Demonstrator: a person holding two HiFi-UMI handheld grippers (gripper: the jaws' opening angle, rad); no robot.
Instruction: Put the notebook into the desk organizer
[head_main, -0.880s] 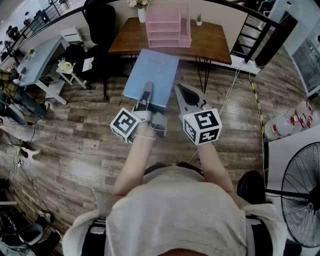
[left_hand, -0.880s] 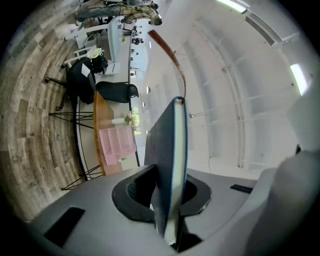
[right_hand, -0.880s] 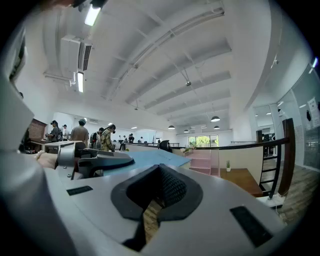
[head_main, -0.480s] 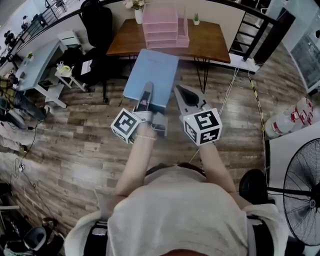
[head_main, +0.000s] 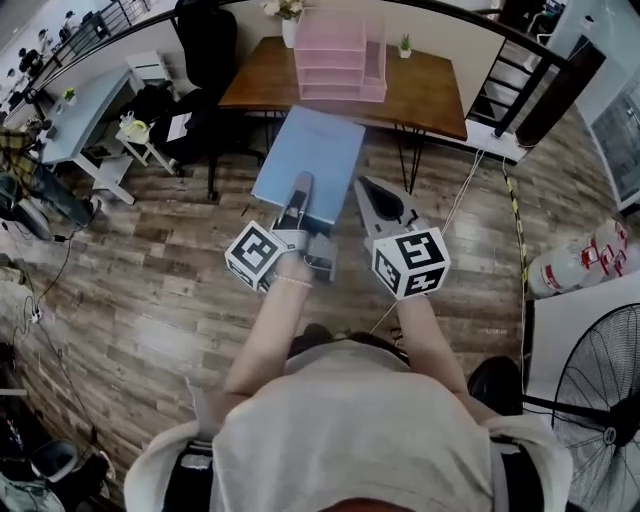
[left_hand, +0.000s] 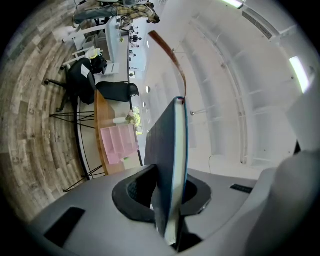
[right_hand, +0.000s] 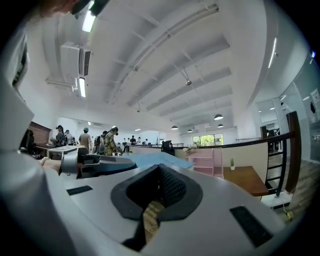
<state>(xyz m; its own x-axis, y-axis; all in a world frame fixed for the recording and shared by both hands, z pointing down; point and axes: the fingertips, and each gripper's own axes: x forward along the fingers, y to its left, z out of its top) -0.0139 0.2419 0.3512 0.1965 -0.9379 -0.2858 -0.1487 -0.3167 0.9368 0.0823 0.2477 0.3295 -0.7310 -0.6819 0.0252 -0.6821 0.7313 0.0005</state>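
Wood-plank flooring (head_main: 150, 300) is spreading beneath us, and a brown desk (head_main: 430, 95) is standing at twelve o'clock with the pink desk organizer (head_main: 340, 60) sitting on it. We are holding the blue notebook (head_main: 310, 165) in the air at six o'clock of the organizer, not touching it. Our left gripper (head_main: 298, 192) is clamping the notebook's near edge. Our right gripper (head_main: 368, 190) is hovering just at three o'clock of the left one, its jaws closed together with nothing between them.
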